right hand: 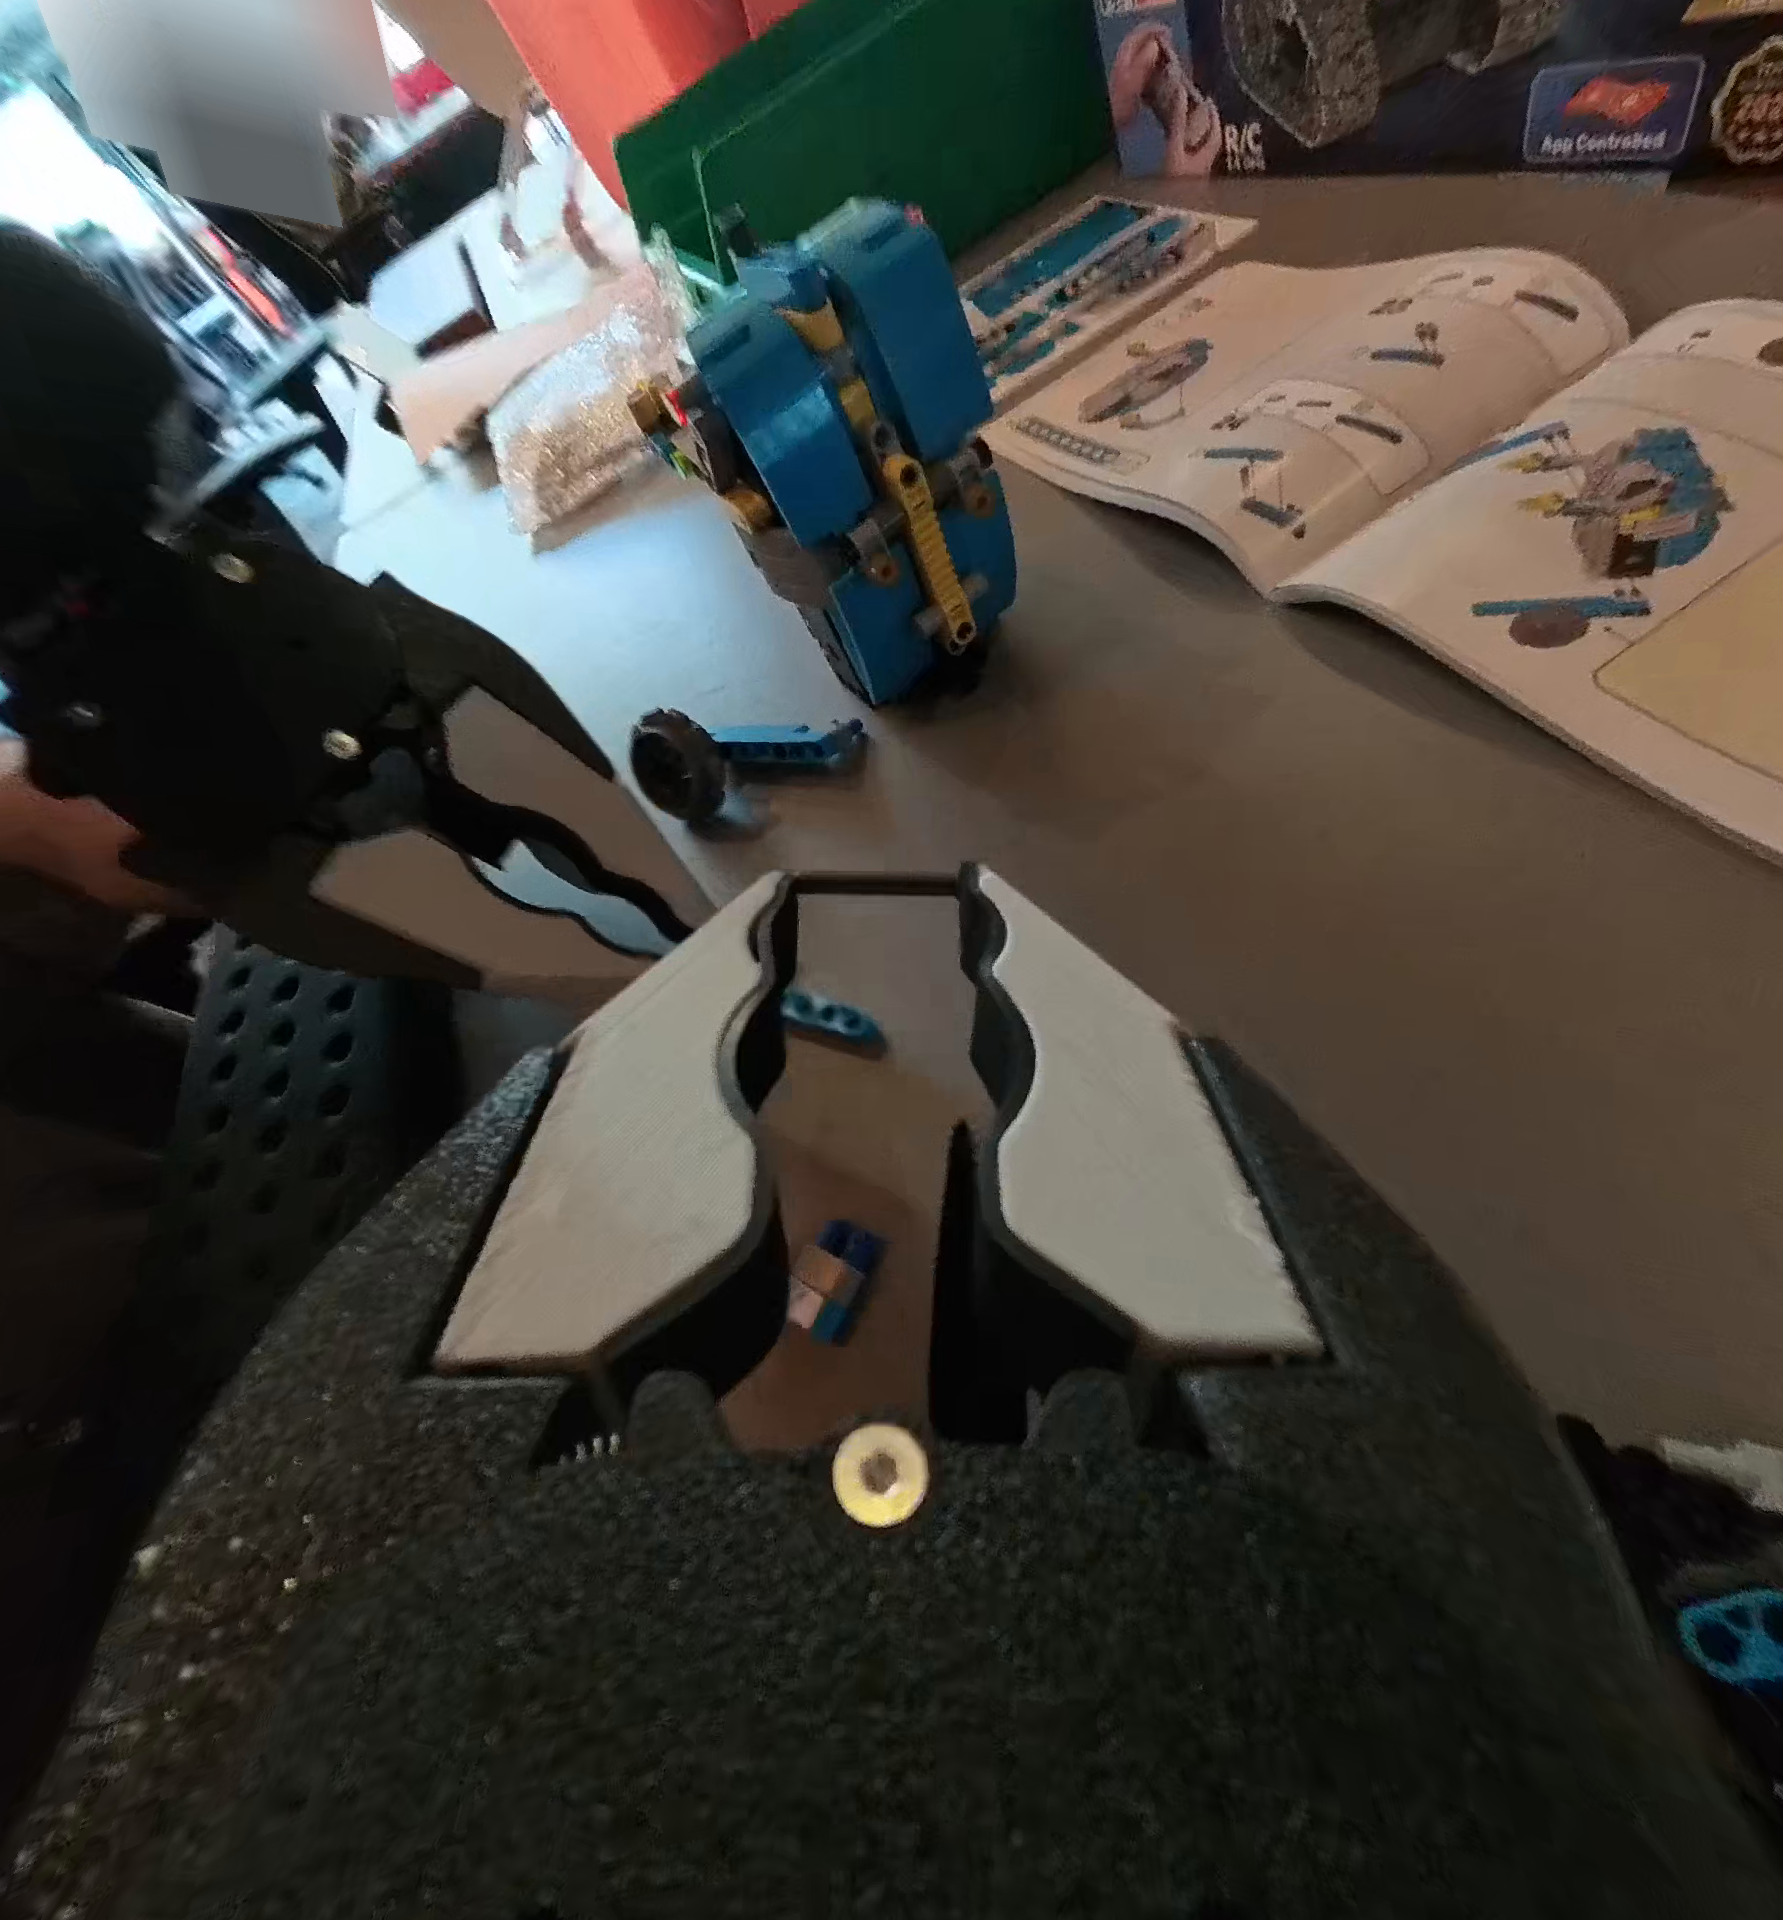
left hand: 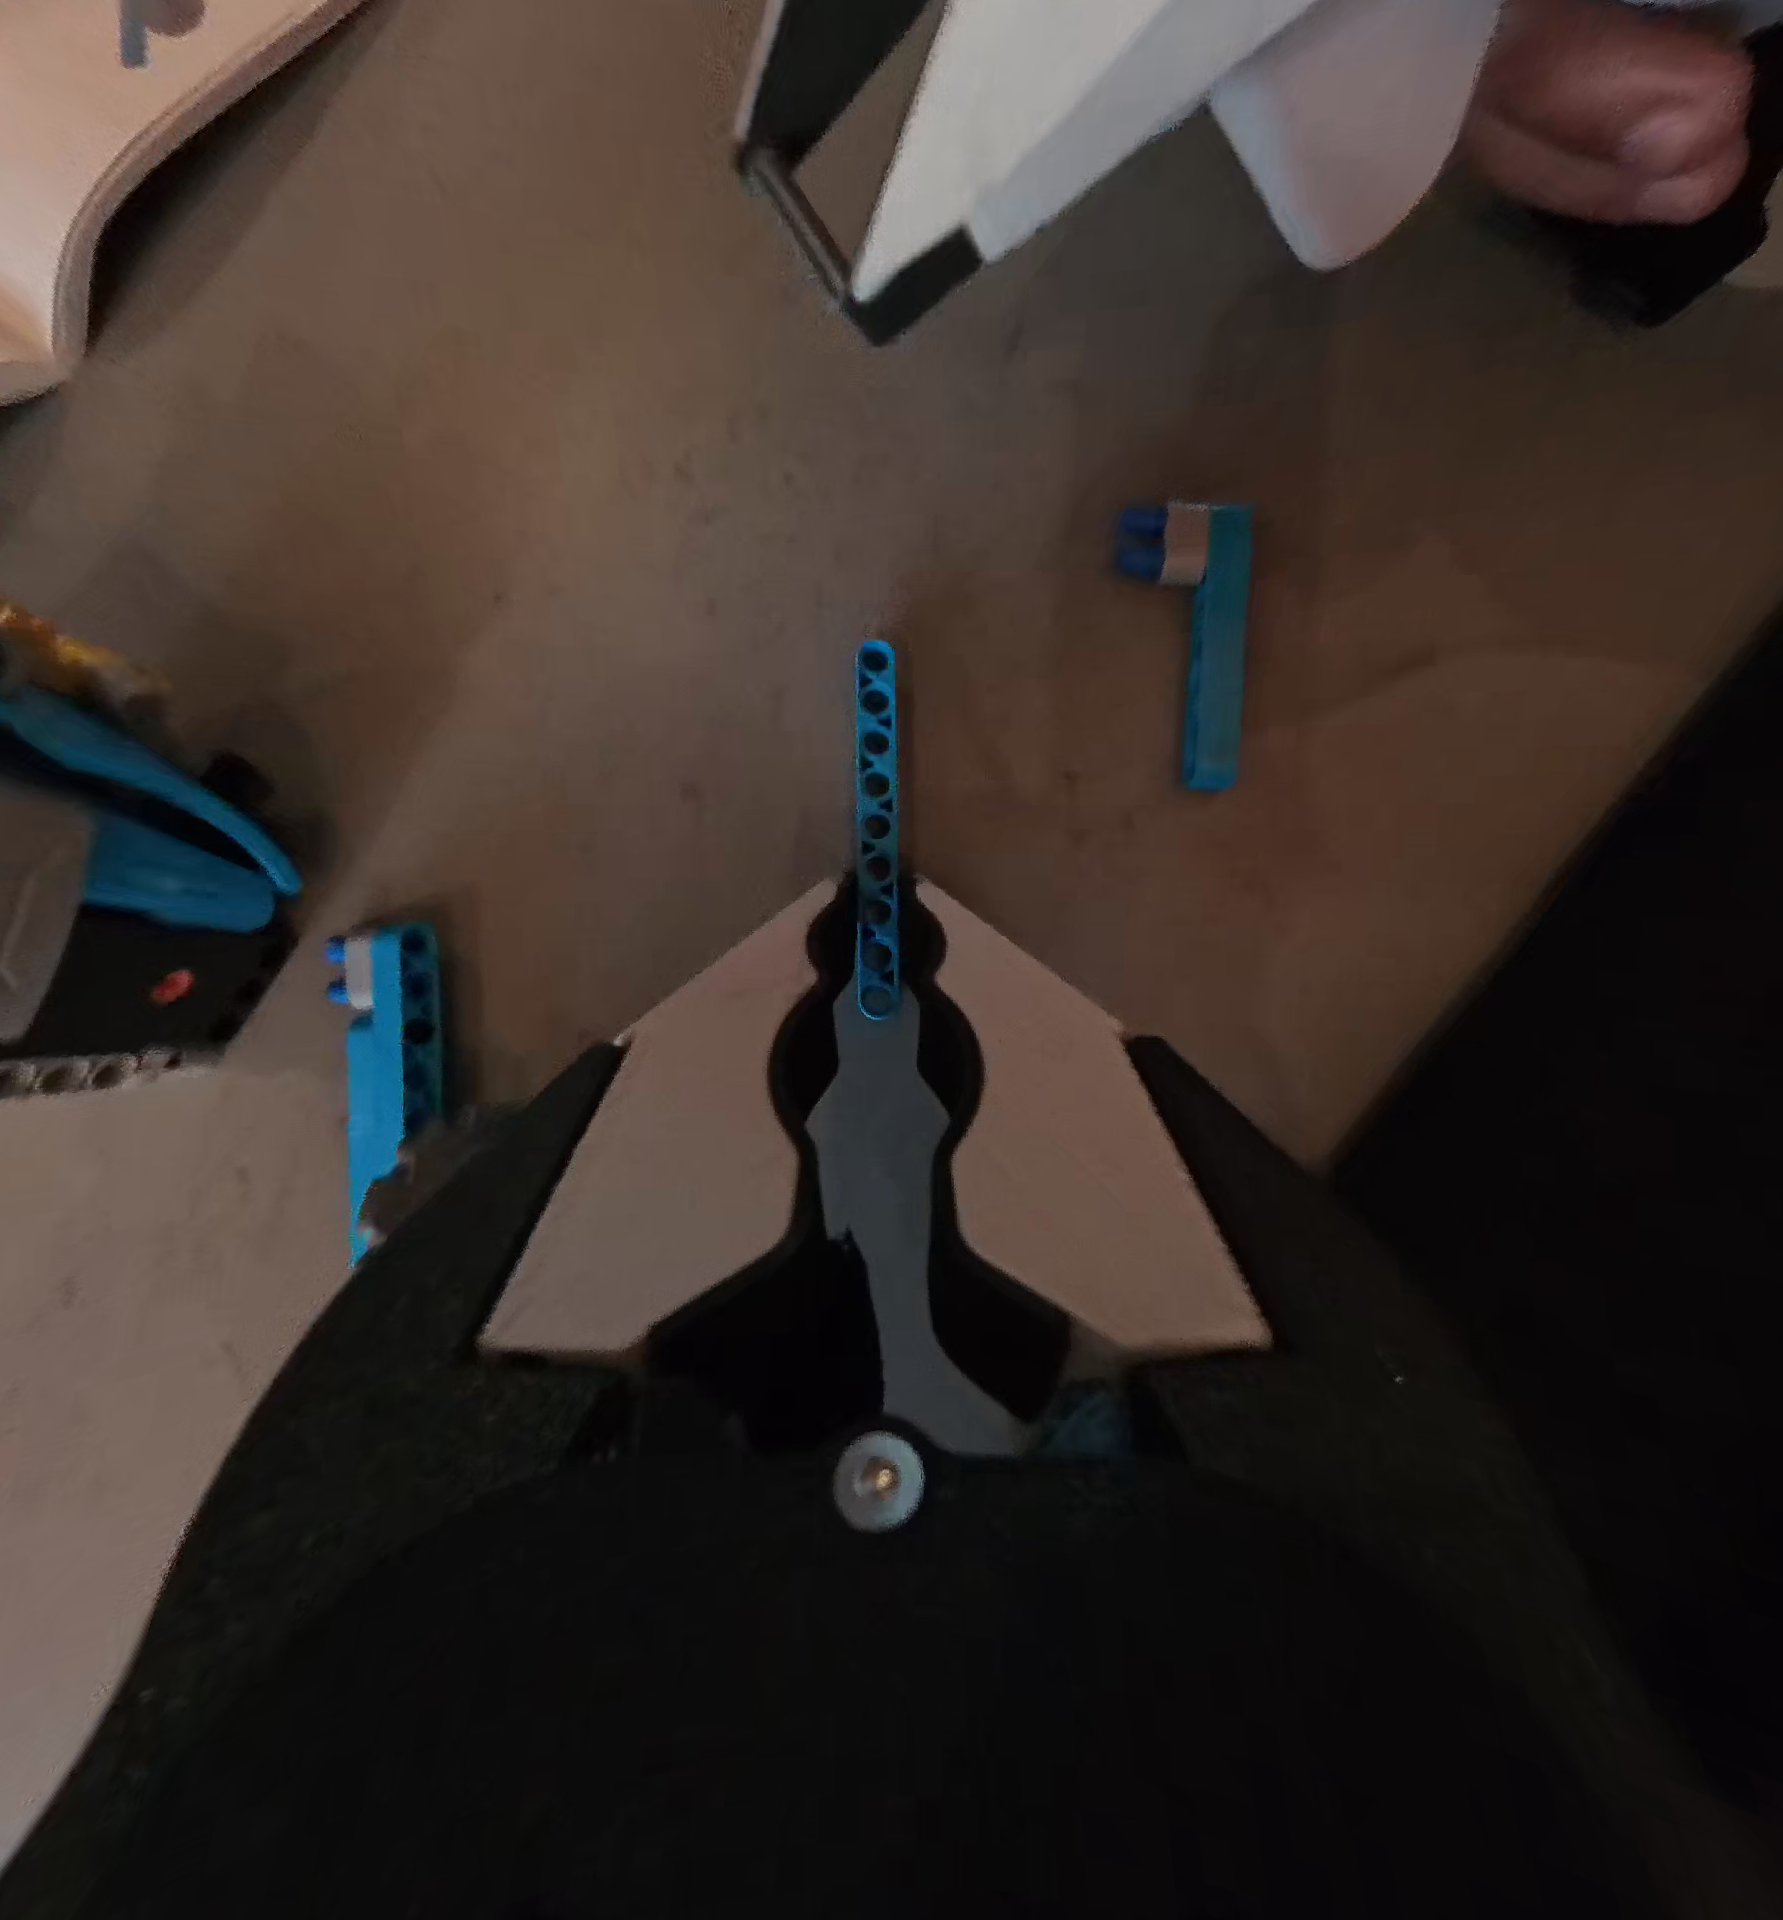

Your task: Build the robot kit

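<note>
My left gripper (left hand: 874, 883) is shut on one end of a thin blue beam with holes (left hand: 874, 748), which sticks straight out past the fingertips above the brown table (left hand: 575, 540). My right gripper (right hand: 876, 883) is open and empty, held over the table. Between its fingers I see the end of a blue beam (right hand: 833, 1015) and a small grey and dark blue connector (right hand: 833, 1280). The left gripper (right hand: 674, 920) shows at the left of the right wrist view, its tip hidden behind my right gripper's left finger. The right gripper (left hand: 861, 291) shows blurred at the top of the left wrist view.
A blue beam with a grey connector (left hand: 1214, 665) lies to the right, another (left hand: 393, 1081) at lower left. A blue brick model (right hand: 845, 447) stands mid-table, a wheel on a beam (right hand: 700, 758) before it. An open instruction booklet (right hand: 1386, 468) lies right; boxes (right hand: 866, 114) stand behind. Spacing between my two grippers at the tips: around 10 cm.
</note>
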The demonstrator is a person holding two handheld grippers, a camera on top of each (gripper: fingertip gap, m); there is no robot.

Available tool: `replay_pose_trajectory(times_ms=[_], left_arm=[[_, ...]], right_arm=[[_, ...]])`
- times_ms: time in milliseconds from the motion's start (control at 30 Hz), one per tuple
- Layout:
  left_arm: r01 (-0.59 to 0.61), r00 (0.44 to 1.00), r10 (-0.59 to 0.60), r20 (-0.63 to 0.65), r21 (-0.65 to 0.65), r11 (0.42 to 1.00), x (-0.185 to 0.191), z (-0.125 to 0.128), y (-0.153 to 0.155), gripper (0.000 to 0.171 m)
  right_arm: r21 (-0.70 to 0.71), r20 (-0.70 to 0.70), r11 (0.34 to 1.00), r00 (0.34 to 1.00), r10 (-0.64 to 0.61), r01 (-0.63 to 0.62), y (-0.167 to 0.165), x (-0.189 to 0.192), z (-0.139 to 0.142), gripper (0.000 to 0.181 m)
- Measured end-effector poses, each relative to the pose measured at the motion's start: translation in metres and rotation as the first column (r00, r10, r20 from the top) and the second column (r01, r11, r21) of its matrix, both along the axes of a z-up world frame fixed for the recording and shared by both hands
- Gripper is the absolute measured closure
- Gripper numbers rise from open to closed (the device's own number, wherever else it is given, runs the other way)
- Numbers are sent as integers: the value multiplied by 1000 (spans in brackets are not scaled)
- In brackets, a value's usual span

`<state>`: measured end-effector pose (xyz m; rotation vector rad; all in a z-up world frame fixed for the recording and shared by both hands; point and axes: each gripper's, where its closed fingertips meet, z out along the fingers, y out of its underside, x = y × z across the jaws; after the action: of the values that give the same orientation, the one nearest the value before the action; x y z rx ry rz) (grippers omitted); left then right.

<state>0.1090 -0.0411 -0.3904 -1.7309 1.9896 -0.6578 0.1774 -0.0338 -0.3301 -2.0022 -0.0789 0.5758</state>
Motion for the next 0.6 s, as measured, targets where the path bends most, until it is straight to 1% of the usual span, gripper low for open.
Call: replay_pose_trajectory(times_ms=[133, 267, 333, 400, 467, 533, 600], left_arm=[[-51, 999, 52, 16, -22, 998, -12, 5, 8, 164], [-128, 987, 139, 85, -122, 984, -15, 19, 16, 164], [-141, 980, 162, 116, -172, 975, -15, 26, 18, 164], [-134, 982, 154, 112, -172, 976, -18, 25, 19, 164], [-118, 989, 127, 82, -105, 987, -22, 18, 21, 164], [-74, 995, 77, 58, -55, 996, -25, 12, 17, 164], [-21, 998, 24, 56, -52, 998, -25, 9, 6, 164]], right_arm=[[-73, 125, 997, 992, -4, 14, 0, 1, -19, 150], [-87, 151, 996, 988, 32, -19, 2, -9, -23, 150], [-77, 161, 997, 986, 37, -24, 2, -10, -22, 150], [-91, 171, 996, 985, 29, -13, 1, -7, -25, 150], [-126, 214, 992, 977, 12, 15, -1, 0, -33, 150], [-145, 285, 988, 958, -15, 59, -2, 10, -40, 150], [-143, 336, 985, 941, -46, 99, -2, 17, -41, 150]])
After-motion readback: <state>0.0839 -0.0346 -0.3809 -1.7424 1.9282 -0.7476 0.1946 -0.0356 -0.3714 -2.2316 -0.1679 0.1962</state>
